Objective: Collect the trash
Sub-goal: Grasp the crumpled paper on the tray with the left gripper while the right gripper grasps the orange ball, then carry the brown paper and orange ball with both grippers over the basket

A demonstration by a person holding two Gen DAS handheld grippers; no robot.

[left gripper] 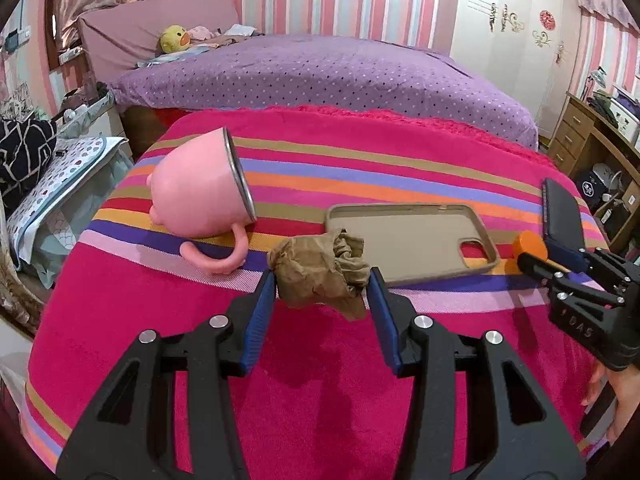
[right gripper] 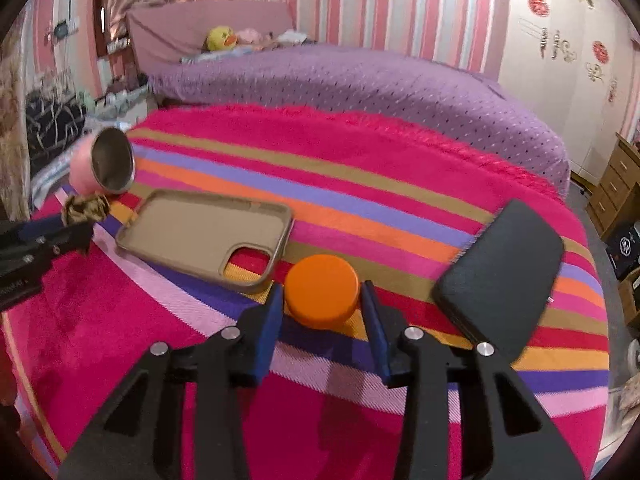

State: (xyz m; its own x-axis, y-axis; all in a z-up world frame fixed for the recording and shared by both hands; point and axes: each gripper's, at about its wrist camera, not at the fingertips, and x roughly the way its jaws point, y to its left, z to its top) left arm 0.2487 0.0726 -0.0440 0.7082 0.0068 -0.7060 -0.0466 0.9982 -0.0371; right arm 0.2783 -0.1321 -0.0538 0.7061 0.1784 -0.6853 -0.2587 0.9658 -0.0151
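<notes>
The left tool (left gripper: 322,284) is gripping a crumpled brown paper wad (left gripper: 320,270), its blue pads pressing both sides and holding it just above the striped pink cloth (left gripper: 320,380) covering the table. The right tool (right gripper: 322,300) is closing on an orange round cap (right gripper: 322,290); both pads appear to be touching it, though blur is making that contact hard to confirm. A tan phone case (left gripper: 412,242) is lying between wad and cap. A pink mug (left gripper: 202,188) is lying on its side at left, and a black phone (right gripper: 502,276) is resting right of the cap.
</notes>
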